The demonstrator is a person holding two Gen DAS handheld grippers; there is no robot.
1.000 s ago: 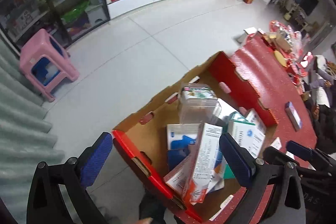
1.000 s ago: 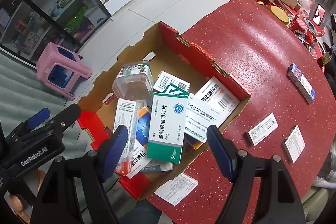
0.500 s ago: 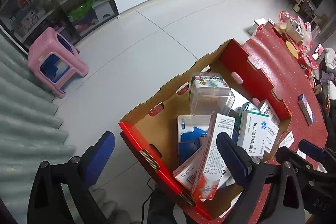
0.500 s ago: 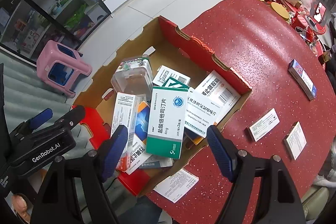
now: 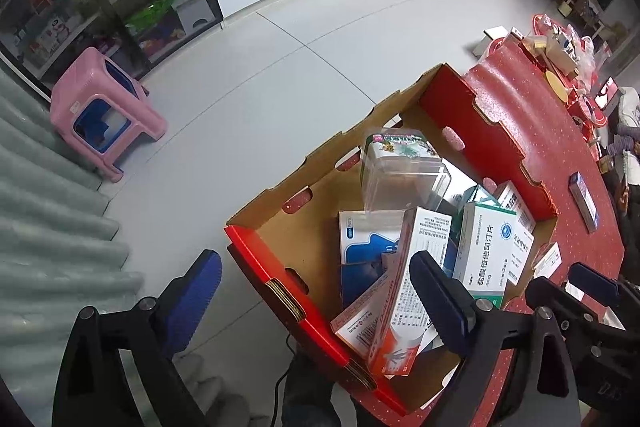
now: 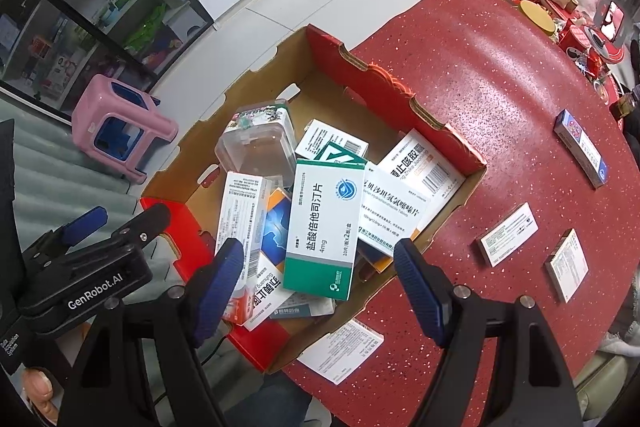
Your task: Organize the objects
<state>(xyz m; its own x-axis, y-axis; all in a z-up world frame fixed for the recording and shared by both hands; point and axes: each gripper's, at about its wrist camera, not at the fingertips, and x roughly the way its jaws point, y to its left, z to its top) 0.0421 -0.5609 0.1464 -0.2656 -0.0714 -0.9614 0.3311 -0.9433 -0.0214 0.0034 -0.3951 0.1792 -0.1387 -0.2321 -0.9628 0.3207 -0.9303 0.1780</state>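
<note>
While both the left gripper (image 5: 316, 291) and right gripper (image 6: 320, 275) hover spread apart and empty, medicine boxes (image 6: 320, 227) lie heaped in the cardboard tray (image 6: 444, 131) at the tabletop (image 6: 500, 99) edge, with strays (image 6: 508, 239) outside, likely awaiting collection.

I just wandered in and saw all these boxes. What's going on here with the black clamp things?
A person holds a two-finger gripper in each hand over a cardboard box on a red table. Both the left gripper and the right gripper are open and hold nothing. The box is already piled with medicine cartons, a green-and-white carton on top, beside a clear plastic container. A few cartons, such as a blue one, lie on the table outside it.
</note>
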